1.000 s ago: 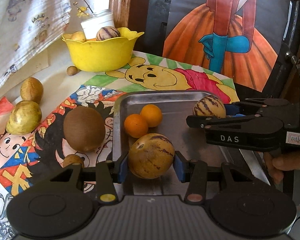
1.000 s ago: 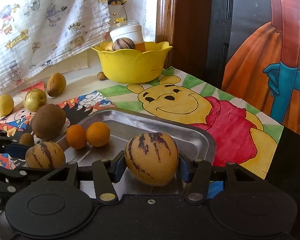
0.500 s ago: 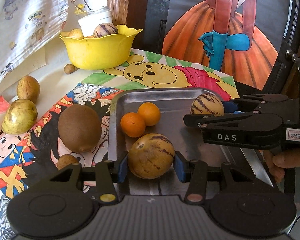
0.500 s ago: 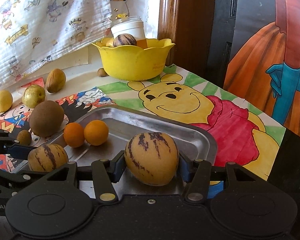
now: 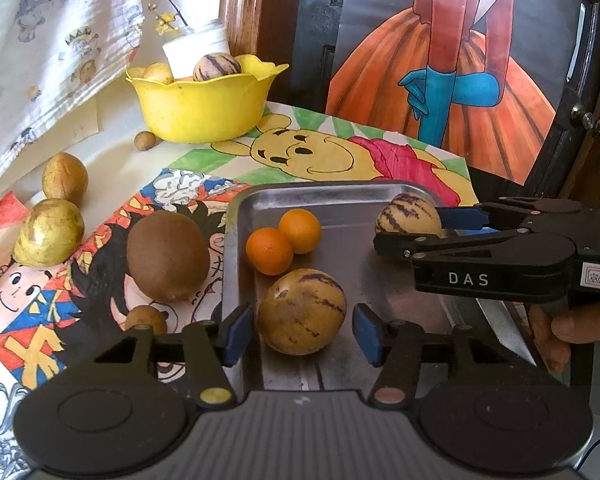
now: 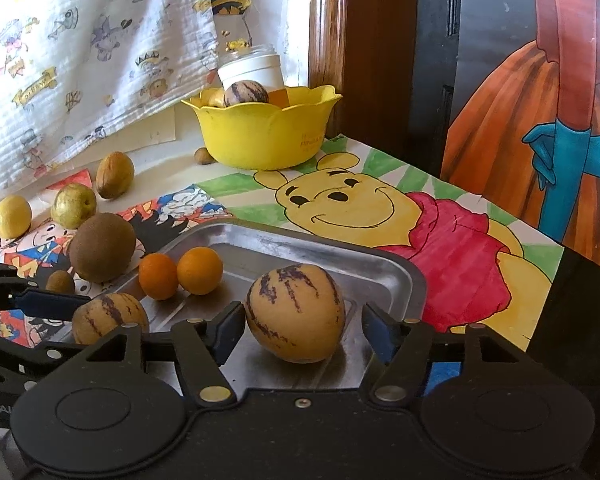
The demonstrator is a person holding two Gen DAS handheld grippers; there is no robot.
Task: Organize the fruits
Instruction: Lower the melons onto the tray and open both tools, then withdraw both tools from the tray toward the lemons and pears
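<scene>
Both grippers spread w/ gaps each side: left gripper [image 5: 302,330] brackets near striped melon [image 5: 302,311], right gripper [image 6: 302,330] brackets far striped melon [image 6: 295,313]. Both fruits sit on steel tray [image 5: 340,196] by oranges [image 5: 269,251], probably grouped by kind.

A white cartoon-printed cloth [image 6: 80,52] hangs at ten o'clock. A brown wooden post [image 6: 326,40] stands at twelve, a dark panelled door [image 5: 320,20] beside it. Daylight brightens the drawing-covered surface [image 6: 440,216].
</scene>
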